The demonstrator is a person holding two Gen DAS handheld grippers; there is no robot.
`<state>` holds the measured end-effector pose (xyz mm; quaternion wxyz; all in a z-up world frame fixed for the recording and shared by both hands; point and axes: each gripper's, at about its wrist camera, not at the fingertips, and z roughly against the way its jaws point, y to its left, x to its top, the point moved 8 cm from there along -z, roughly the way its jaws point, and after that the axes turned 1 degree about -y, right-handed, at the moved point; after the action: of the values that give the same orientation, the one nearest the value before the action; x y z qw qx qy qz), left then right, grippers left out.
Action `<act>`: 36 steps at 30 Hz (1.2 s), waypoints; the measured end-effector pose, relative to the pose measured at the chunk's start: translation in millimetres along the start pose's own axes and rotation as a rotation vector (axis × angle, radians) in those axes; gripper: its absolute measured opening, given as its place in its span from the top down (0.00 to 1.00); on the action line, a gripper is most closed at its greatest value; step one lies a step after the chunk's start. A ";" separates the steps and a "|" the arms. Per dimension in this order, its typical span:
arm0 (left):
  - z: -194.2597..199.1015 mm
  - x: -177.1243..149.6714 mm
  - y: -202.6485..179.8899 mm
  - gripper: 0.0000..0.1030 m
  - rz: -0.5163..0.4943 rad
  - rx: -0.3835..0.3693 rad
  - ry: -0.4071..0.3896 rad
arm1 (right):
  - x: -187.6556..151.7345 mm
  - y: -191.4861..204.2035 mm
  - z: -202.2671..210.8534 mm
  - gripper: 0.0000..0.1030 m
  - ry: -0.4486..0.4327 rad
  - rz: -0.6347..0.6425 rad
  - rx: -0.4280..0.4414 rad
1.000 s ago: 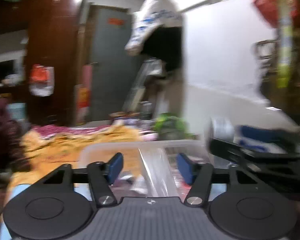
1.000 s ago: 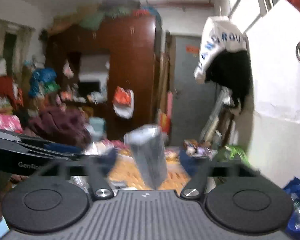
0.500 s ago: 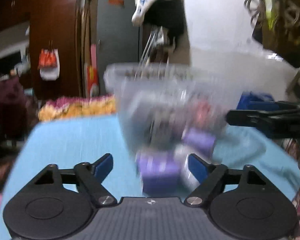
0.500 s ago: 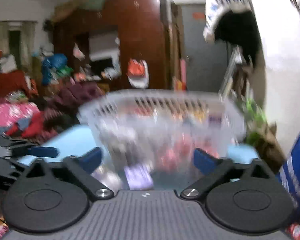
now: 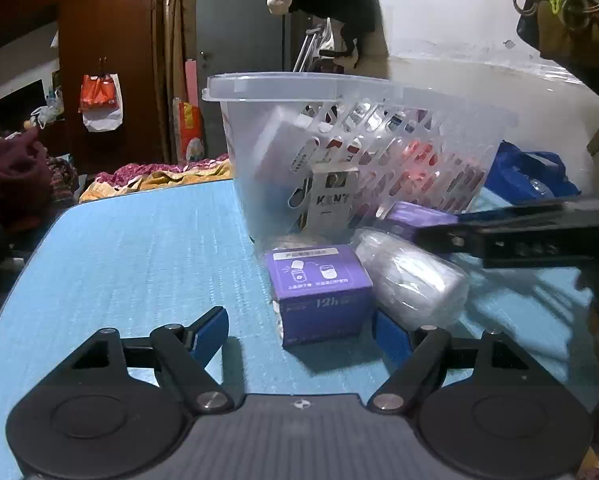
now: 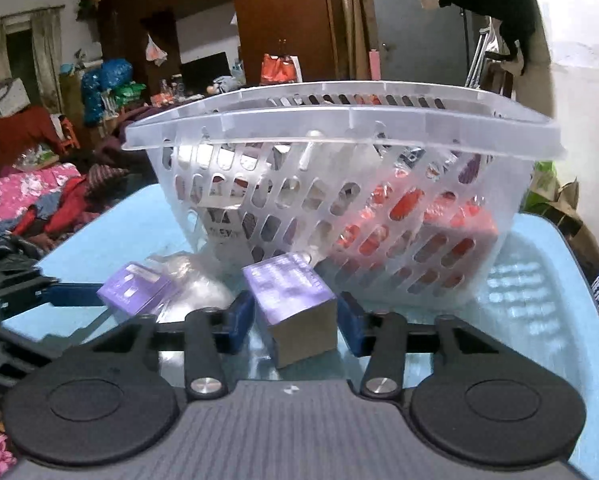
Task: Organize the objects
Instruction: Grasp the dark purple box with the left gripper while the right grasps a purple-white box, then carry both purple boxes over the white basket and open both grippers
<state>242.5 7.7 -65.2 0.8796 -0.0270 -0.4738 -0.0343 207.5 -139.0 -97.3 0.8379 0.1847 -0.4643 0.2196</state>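
Most items already sit in your slotted basket [image 6: 379, 120]. Lower centre, the right gripper [image 6: 295, 322] brackets a purple box [image 6: 295, 300], contact unclear; the left gripper [image 5: 299, 330] stands apart around another purple carton [image 5: 319, 292]; a wrapped packet [image 5: 411, 284] remains.

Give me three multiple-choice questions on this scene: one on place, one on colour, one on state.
1. Where is the purple box between the right claw's fingers?
A. on the table before the basket
B. inside the basket
C. on the floor
2. Table colour?
A. red
B. light blue
C. white
3. The left claw is:
A. shut on a box
B. shut on the basket rim
C. open
A, it rests outside the basket; B, the surface is light blue; C, its fingers stand wide apart.
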 end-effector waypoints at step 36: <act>34.9 12.5 14.8 0.51 0.145 -0.120 -0.310 | -13.8 -27.0 48.7 0.56 -0.277 -0.071 0.066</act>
<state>221.6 24.8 -35.8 0.7929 -0.1183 -0.5977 0.0056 181.7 -189.2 -87.7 0.7665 0.2570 -0.5611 0.1776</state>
